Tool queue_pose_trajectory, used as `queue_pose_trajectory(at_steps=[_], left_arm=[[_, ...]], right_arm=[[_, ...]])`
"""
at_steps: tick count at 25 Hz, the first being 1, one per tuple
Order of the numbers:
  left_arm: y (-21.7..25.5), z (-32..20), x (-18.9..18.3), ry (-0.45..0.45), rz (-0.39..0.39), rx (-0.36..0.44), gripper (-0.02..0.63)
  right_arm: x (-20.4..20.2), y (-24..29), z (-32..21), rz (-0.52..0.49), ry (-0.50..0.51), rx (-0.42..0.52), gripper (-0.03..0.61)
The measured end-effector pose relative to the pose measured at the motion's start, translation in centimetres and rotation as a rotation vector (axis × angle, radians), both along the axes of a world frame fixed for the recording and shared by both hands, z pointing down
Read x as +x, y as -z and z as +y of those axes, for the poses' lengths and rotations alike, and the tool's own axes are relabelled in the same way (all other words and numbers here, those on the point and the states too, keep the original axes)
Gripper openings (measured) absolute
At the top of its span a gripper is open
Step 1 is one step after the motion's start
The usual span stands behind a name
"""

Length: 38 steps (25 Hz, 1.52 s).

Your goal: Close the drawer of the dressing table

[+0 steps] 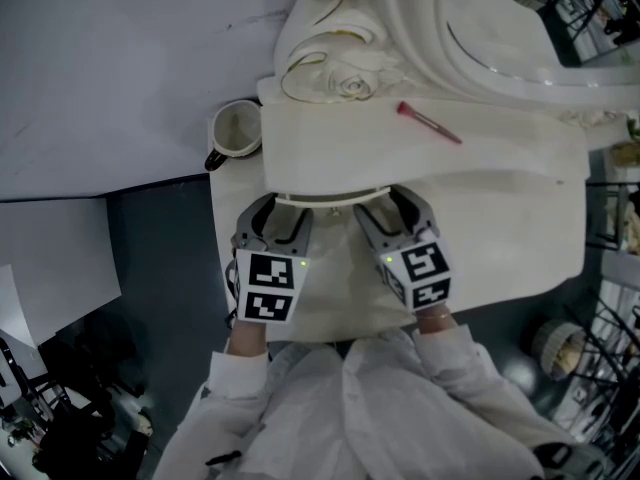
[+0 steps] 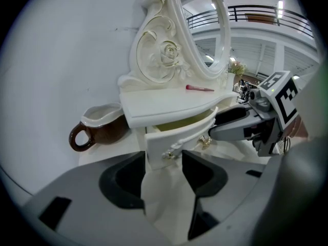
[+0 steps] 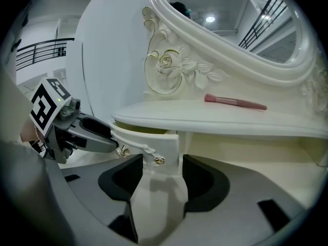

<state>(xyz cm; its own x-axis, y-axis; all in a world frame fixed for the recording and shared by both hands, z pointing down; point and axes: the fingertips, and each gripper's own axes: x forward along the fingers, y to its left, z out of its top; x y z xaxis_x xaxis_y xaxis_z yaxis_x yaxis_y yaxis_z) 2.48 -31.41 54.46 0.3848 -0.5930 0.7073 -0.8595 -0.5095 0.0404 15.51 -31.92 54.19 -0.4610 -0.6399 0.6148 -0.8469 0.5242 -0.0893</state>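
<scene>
A small white dressing table [image 1: 480,183] with an ornate mirror stands on a white surface. Its curved drawer [image 1: 330,199] sticks out a little at the front, showing a yellowish inside [image 2: 180,122]. My left gripper [image 1: 283,218] is open at the drawer's left end, and in the left gripper view that corner [image 2: 164,145] sits between the jaws of the left gripper [image 2: 164,170]. My right gripper [image 1: 388,213] is open at the right end, where the drawer's corner [image 3: 163,147] with its gold knob [image 3: 159,160] lies between the jaws of the right gripper [image 3: 156,181].
A brown-and-white mug [image 1: 235,130] stands just left of the dressing table. A pink brush [image 1: 430,123] lies on the tabletop. A pale wall panel [image 1: 120,68] fills the far left. Dark floor [image 1: 160,268] lies left of the white surface.
</scene>
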Motion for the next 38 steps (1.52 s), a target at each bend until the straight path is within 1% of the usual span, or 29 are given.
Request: queue_pose_trajectory(at_steps=[12,19,23,27,38], left_arm=[[0.0,-1.0,-0.2,0.034,-0.004,0.013,0.206],[0.1,-1.3,-0.2,0.038,0.001,0.009,0.206],[0.1,-1.7,-0.1,0.036,-0.01,0.018,0.206],[-0.3,-1.8,-0.2,0.051,-0.011,0.012,0.206],[-0.2,-2.5,-0.3,0.079,-0.013,0.03,0.206]], right_arm=[[-0.1,0.1,-1.1,-0.018,-0.028,0.01,0.218],[0.0,0.0,-1.4,-0.021,-0.042,0.013,0.218],[0.0,0.1,-1.9,-0.033,-0.062,0.017,0.218],[0.0,0.0,-2.1,-0.046,-0.075,0.015,0.218],[0.2,0.0,-2.8,-0.034,-0.103,0.024,0.222]])
